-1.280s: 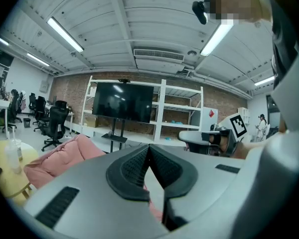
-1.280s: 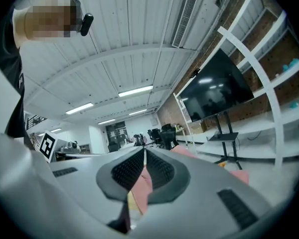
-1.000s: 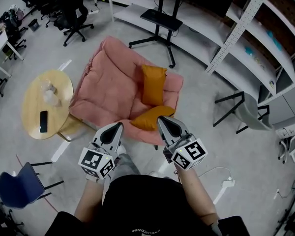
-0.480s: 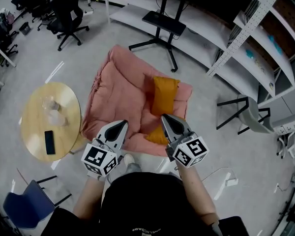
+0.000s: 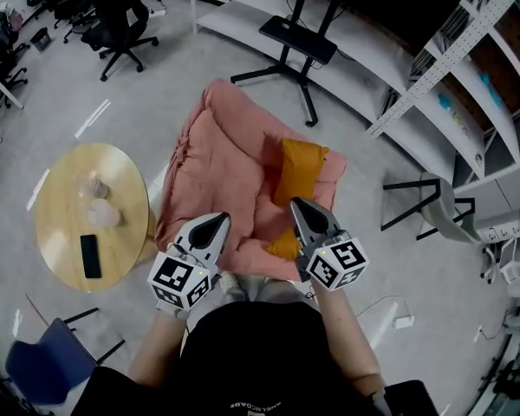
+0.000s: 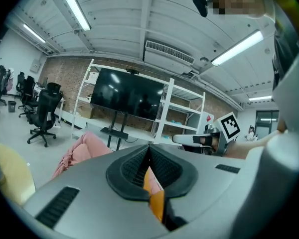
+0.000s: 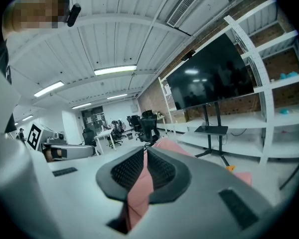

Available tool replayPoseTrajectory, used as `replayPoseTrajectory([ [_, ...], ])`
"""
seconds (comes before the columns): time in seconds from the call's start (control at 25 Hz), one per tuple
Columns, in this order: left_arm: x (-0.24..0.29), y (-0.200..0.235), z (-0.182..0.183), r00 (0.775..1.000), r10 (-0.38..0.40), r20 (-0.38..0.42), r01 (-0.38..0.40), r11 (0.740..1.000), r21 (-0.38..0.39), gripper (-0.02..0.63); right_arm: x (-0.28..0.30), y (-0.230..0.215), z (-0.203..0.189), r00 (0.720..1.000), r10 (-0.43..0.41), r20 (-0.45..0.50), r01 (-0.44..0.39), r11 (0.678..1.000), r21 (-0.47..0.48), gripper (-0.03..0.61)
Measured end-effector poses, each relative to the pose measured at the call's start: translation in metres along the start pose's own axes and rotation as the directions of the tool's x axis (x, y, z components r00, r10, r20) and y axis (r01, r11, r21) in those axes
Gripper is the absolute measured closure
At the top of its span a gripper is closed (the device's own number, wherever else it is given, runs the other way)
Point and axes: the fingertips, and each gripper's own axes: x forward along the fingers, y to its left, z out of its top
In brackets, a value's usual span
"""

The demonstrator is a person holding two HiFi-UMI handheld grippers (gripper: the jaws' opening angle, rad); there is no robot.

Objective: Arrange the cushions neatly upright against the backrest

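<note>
Head view shows, at the left, a round wooden table (image 5: 65, 199) with a dark phone (image 5: 90, 256) lying on it. Next comes the left gripper (image 5: 218, 219), which hangs over the near edge of the pink sofa (image 5: 221, 159); its jaws are pressed together and hold nothing. One orange cushion (image 5: 299, 170) sits on the right part of the sofa, and I cannot tell if it leans on the backrest. A second orange cushion (image 5: 283, 246) lies at the near edge of the sofa, between the two grippers, partly hidden by the right one. The right gripper (image 5: 296, 204) has its jaws fully closed too, with nothing between them. At the far right stands white shelving (image 5: 468, 68).
</note>
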Motion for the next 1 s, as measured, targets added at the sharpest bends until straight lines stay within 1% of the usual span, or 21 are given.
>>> replayPoseTrajectory([
  [0.2, 0.006, 0.008, -0.003, 0.999, 0.033, -0.011, -0.034, 0.999, -0.03, 0.601, 0.015, -0.016, -0.008, 0.999, -0.011, -0.051, 0.012, 1.0, 0.01, 0.565],
  [0.36, 0.018, 0.015, -0.011, 0.997, 0.069, -0.039, -0.071, 0.996, -0.046, 0.6, 0.028, -0.044, -0.022, 0.995, -0.03, -0.092, 0.032, 0.999, 0.019, 0.563],
  [0.52, 0.029, 0.019, -0.023, 0.992, 0.108, -0.068, -0.112, 0.992, -0.054, 0.6, 0.041, -0.08, -0.05, 0.989, -0.052, -0.141, 0.058, 0.998, 0.038, 0.558],
  [0.68, 0.038, 0.019, -0.036, 0.982, 0.153, -0.109, -0.161, 0.985, -0.063, 0.6, 0.053, -0.118, -0.079, 0.977, -0.08, -0.195, 0.09, 0.995, 0.043, 0.546],
  [0.84, 0.044, 0.02, -0.048, 0.968, 0.193, -0.162, -0.207, 0.976, -0.07, 0.6, 0.063, -0.162, -0.107, 0.961, -0.13, -0.244, 0.152, 0.986, 0.074, 0.501],
  [1.0, 0.041, 0.022, -0.058, 0.948, 0.245, -0.203, -0.267, 0.96, -0.088, 0.6, 0.074, -0.205, -0.143, 0.939, -0.178, -0.295, 0.219, 0.969, 0.112, 0.436],
])
